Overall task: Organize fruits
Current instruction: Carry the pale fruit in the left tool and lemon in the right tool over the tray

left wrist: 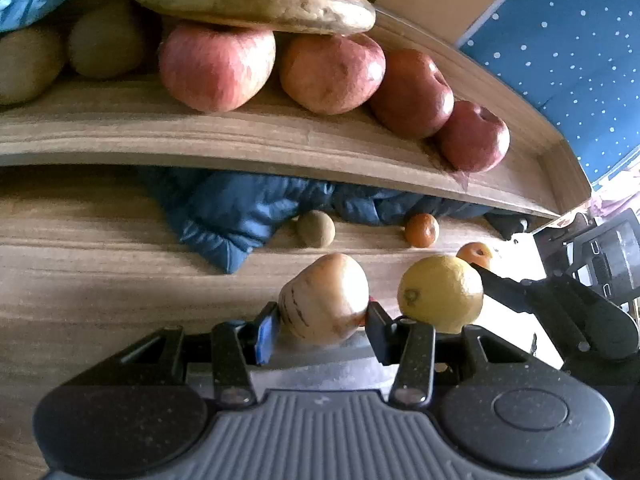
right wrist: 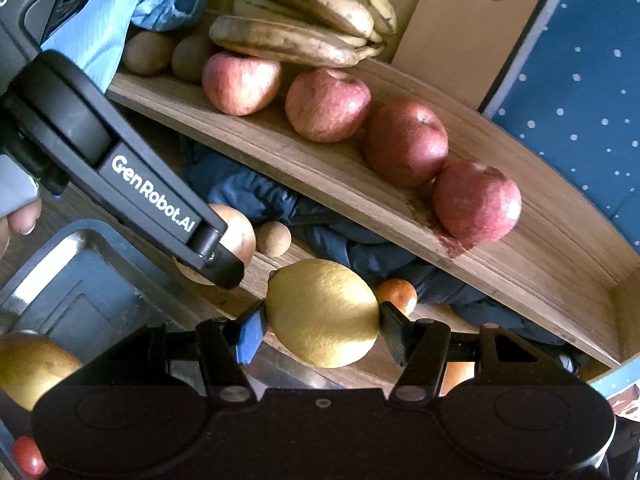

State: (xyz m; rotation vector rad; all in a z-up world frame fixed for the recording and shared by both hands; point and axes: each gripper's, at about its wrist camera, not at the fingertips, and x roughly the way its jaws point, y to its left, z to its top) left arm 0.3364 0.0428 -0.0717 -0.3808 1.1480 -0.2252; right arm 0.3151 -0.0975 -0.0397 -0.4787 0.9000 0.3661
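The left gripper (left wrist: 323, 320) is clenched on a pale, striped fruit (left wrist: 326, 298), and the right gripper (right wrist: 320, 326) clamps a lemon (right wrist: 322, 312) across its middle, both fruits lifted clear of the lower board (left wrist: 100, 280). This looks like the carry step, each fruit bound for a place among its kind. Both claws tilt steeply downward, side by side. Beyond them lie a kiwi (left wrist: 316, 229) and small oranges (left wrist: 421, 230); farther ahead and above, the shelf (left wrist: 160, 132) holds apples (left wrist: 218, 66) in a row under bananas (left wrist: 252, 0), so the next move calls for finding free shelf room.
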